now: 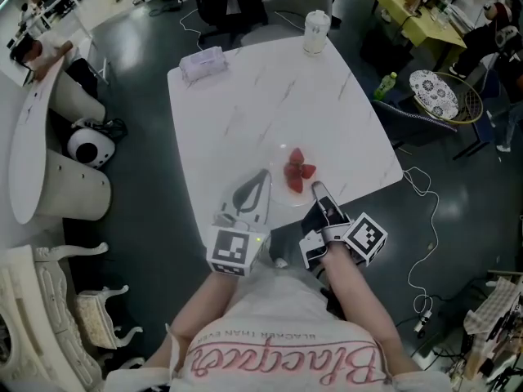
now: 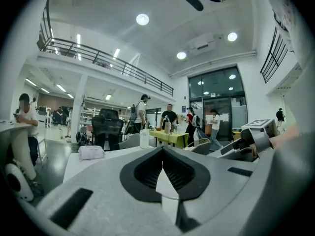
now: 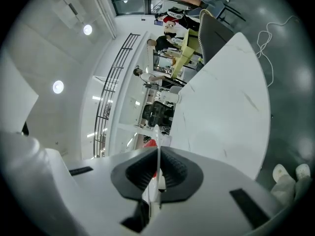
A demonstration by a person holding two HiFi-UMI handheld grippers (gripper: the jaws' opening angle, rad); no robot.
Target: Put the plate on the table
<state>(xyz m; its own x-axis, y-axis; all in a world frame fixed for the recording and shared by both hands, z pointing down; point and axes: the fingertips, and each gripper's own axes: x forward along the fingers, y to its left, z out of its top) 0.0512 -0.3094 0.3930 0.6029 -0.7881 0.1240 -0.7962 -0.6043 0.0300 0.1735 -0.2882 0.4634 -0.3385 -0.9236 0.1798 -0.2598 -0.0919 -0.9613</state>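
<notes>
A clear plate (image 1: pixel 280 160) with a few red strawberries (image 1: pixel 298 172) is over the near edge of the white marble table (image 1: pixel 245 104); I cannot tell whether it rests on the top. My left gripper (image 1: pixel 255 188) is shut on the plate's left rim, which shows as a thin pale edge (image 2: pixel 165 183) between the left gripper's (image 2: pixel 162 154) jaws. The right gripper (image 1: pixel 319 193) is shut on the right rim. In the right gripper view the plate (image 3: pixel 156 132) runs edge-on through the right gripper (image 3: pixel 158 154), with a strawberry (image 3: pixel 150 143) just beyond.
At the table's far side sit a wrapped tissue pack (image 1: pixel 203 64) and a lidded cup (image 1: pixel 316 31). Grey chairs (image 1: pixel 298 2) stand behind it. A round white table (image 1: pixel 33 129) is at the left, a racket (image 1: pixel 441 95) at the right. Cables (image 1: pixel 425 243) lie on the dark floor.
</notes>
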